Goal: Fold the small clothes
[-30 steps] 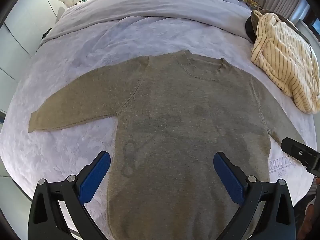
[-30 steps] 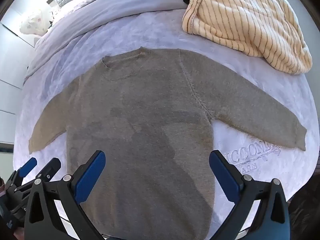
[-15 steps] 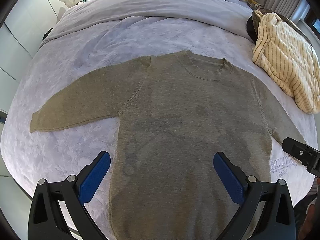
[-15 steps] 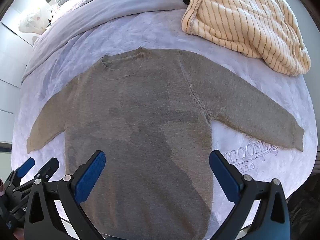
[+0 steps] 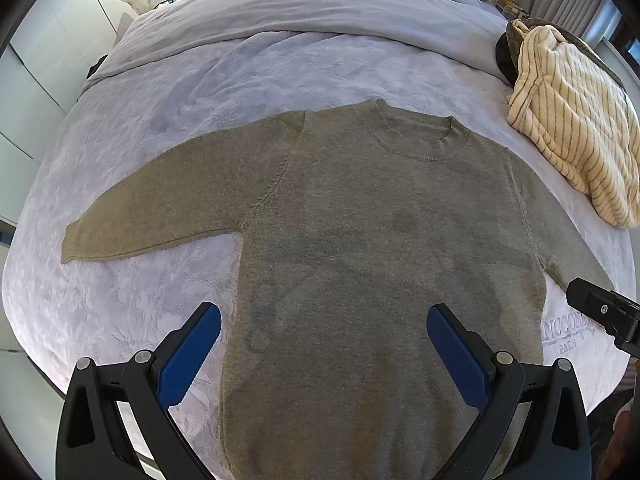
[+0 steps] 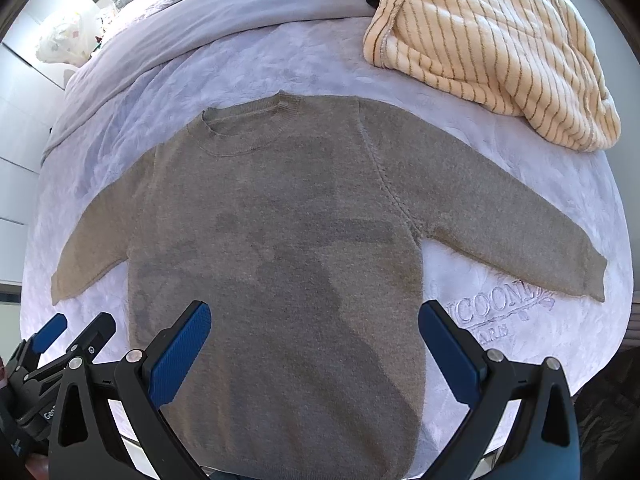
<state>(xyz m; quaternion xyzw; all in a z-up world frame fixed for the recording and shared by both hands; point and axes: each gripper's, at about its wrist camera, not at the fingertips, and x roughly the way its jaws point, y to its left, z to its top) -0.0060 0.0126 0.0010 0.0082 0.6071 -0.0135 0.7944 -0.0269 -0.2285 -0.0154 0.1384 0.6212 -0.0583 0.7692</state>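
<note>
Lying beside the sweater (image 6: 280,240), embroidery (image 6: 488,312) reads "PARIS".

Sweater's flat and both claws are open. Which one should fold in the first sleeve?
Either could, by side. The right claw suits the right sleeve, which lies fully in its view. The left claw sees the left sleeve equally well. Neither touches the sweater.

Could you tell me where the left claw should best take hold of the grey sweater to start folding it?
Probably the left sleeve's cuff, approached from the bed's outer left side. The sweater lies flat with that sleeve spread outward, its end free on the bedspread. The left claw hangs open above.
</note>
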